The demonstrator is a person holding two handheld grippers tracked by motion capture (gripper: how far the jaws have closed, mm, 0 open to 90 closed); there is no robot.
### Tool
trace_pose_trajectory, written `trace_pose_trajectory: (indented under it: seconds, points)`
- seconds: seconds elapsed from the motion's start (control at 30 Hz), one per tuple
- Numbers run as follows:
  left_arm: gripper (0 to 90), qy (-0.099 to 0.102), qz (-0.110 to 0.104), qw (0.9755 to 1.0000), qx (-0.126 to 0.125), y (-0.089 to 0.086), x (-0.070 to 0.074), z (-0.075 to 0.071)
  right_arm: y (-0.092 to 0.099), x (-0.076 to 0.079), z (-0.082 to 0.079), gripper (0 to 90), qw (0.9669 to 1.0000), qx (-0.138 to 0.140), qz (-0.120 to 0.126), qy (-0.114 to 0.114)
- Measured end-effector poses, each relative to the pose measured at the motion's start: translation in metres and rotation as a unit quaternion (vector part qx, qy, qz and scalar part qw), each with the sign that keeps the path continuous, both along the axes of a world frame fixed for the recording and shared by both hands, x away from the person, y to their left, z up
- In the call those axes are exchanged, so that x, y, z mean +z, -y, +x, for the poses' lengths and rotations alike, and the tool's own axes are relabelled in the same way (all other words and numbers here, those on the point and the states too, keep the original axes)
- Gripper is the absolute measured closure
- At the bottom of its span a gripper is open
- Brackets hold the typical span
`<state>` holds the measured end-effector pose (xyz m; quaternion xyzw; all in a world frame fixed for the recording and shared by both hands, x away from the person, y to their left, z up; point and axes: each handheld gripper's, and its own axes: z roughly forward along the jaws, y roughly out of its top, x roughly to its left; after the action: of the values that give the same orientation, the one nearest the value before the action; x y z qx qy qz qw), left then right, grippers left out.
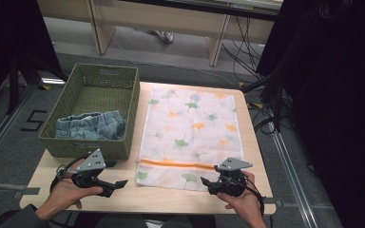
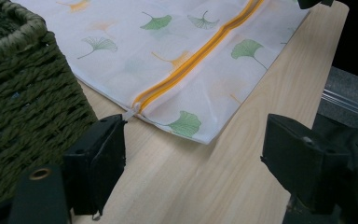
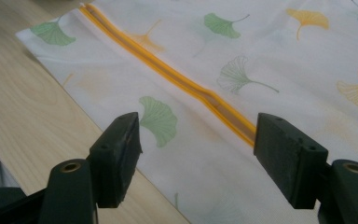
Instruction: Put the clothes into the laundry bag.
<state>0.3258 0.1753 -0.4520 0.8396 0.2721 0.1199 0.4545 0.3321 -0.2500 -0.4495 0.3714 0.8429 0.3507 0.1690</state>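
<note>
A white mesh laundry bag (image 1: 190, 135) printed with green and orange ginkgo leaves lies flat on the wooden table (image 1: 247, 199). An orange zipper (image 1: 176, 164) runs across its near end; its pull (image 2: 129, 113) sits at the left end. My left gripper (image 1: 118, 184) stands open at the bag's near left corner, just short of the pull. My right gripper (image 1: 206, 183) stands open above the bag's near right part, with the zipper (image 3: 200, 91) running between its jaws (image 3: 198, 154) farther off. Nothing is held.
A green woven basket (image 1: 92, 111) stands left of the bag, with folded blue denim (image 1: 90, 126) inside. Its wall (image 2: 23, 107) is close to my left jaw. Cables and a dark stand sit off the table's right side.
</note>
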Motion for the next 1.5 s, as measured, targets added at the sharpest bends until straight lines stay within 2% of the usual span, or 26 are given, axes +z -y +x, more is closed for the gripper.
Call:
trace_pose_trajectory:
  seconds: [0.07, 0.17, 0.2, 0.27, 0.33, 0.43, 0.53, 0.6, 0.63, 0.73, 0.77, 0.9, 0.93, 0.97, 1.0, 1.03, 1.1, 1.13, 1.17, 1.2, 1.23, 1.3, 1.37, 1.4, 1.43, 1.5]
  points:
    - [20.7, -0.002, -0.003, 1.0, 0.002, 0.0, -0.001, 0.0, 0.0, 0.0, 0.0, 32.5, 1.0, -0.002, 0.001, 0.002]
    - [20.7, -0.003, 0.009, 0.9999, -0.008, 0.0, -0.001, 0.0, 0.0, 0.0, 0.0, 32.5, 1.0, -0.003, 0.002, -0.004]
    - [20.7, -0.004, 0.005, 1.0, 0.002, 0.001, -0.002, -0.001, 0.0, 0.0, 0.0, 32.5, 1.0, -0.003, 0.001, -0.004]
    - [20.7, 0.003, 0.005, 1.0, -0.005, 0.001, -0.002, -0.001, 0.0, 0.001, 0.0, 32.5, 1.0, -0.007, 0.004, -0.003]
    - [20.7, 0.004, 0.006, 1.0, -0.007, 0.001, -0.002, -0.001, 0.0, 0.0, 0.001, 32.5, 1.0, -0.001, 0.0, -0.001]
    - [20.7, 0.002, 0.006, 1.0, -0.007, 0.001, -0.002, -0.001, 0.0, 0.0, 0.0, 32.4, 1.0, -0.007, 0.003, -0.004]
    - [20.6, 0.005, 0.006, 0.9999, -0.006, 0.002, -0.002, -0.001, 0.001, 0.0, 0.002, 32.2, 1.0, 0.001, 0.001, 0.005]
    - [20.7, 0.004, 0.007, 0.9999, -0.007, 0.001, -0.002, -0.001, 0.0, 0.0, 0.0, 32.2, 1.0, -0.007, 0.005, -0.002]
    - [20.7, 0.008, 0.01, 0.9999, -0.006, 0.001, -0.002, -0.001, 0.0, 0.001, 0.001, 32.4, 0.9999, -0.01, 0.007, 0.006]
    - [20.6, 0.005, 0.012, 0.9999, -0.007, 0.001, -0.002, -0.001, 0.001, 0.001, 0.002, 31.8, 0.9998, -0.012, -0.01, 0.013]
    - [20.7, 0.005, 0.014, 0.9999, -0.007, 0.001, -0.002, -0.001, 0.001, 0.001, 0.003, 30.4, 0.9996, -0.021, -0.017, 0.013]
    - [20.7, 0.004, 0.017, 0.9999, -0.001, 0.002, -0.001, -0.001, 0.005, 0.004, 0.018, 25.3, 0.9987, -0.005, -0.041, 0.031]
    - [20.6, 0.003, 0.018, 0.9998, -0.001, 0.002, -0.001, -0.001, 0.004, 0.004, 0.019, 25.4, 0.9986, -0.009, -0.043, 0.031]
    - [20.6, 0.003, 0.018, 0.9998, -0.002, 0.002, -0.001, -0.001, 0.005, 0.005, 0.025, 26.2, 0.9972, -0.006, -0.062, 0.042]
    - [20.7, 0.003, 0.018, 0.9998, -0.002, 0.002, -0.001, -0.001, 0.005, 0.005, 0.025, 26.2, 0.9972, -0.006, -0.062, 0.042]
    - [20.7, 0.001, 0.017, 0.9999, 0.0, 0.003, -0.001, -0.001, 0.004, 0.006, 0.028, 28.6, 0.9965, -0.011, -0.074, 0.037]
    - [20.7, -0.001, 0.015, 0.9999, -0.002, 0.003, -0.002, 0.0, 0.003, 0.003, 0.046, 37.4, 0.9929, 0.021, -0.109, 0.041]
    - [20.6, -0.003, 0.022, 0.9997, -0.005, 0.003, -0.002, 0.0, 0.002, 0.002, 0.048, 39.7, 0.9926, 0.02, -0.114, 0.036]
    - [20.7, -0.001, 0.023, 0.9997, -0.006, 0.003, -0.002, 0.0, 0.001, 0.0, 0.054, 42.4, 0.9911, 0.035, -0.123, 0.036]
    - [20.7, -0.003, 0.023, 0.9997, -0.007, 0.004, -0.002, 0.0, -0.002, -0.003, 0.058, 43.7, 0.9911, 0.042, -0.124, 0.026]
    - [20.7, 0.005, 0.025, 0.9996, -0.012, 0.004, -0.003, 0.001, -0.005, -0.006, 0.062, 44.8, 0.9904, 0.05, -0.127, 0.02]
    - [20.7, -0.004, 0.026, 0.9996, -0.005, 0.005, -0.003, 0.0, -0.012, -0.012, 0.07, 48.7, 0.9835, 0.09, -0.157, 0.011]
    - [20.6, -0.003, 0.034, 0.9994, -0.006, 0.004, -0.003, 0.0, -0.021, -0.017, 0.074, 49.7, 0.9795, 0.093, -0.179, 0.003]
    - [20.6, -0.003, 0.034, 0.9994, -0.006, 0.004, -0.003, 0.0, -0.021, -0.017, 0.074, 49.7, 0.9795, 0.093, -0.179, 0.003]
    - [20.7, -0.001, 0.031, 0.9995, -0.009, 0.005, -0.003, 0.001, -0.028, -0.021, 0.078, 50.7, 0.9735, 0.112, -0.199, 0.001]
    - [20.6, -0.003, 0.037, 0.9993, -0.007, 0.003, -0.003, 0.0, -0.035, -0.024, 0.082, 50.7, 0.9681, 0.127, -0.216, -0.006]
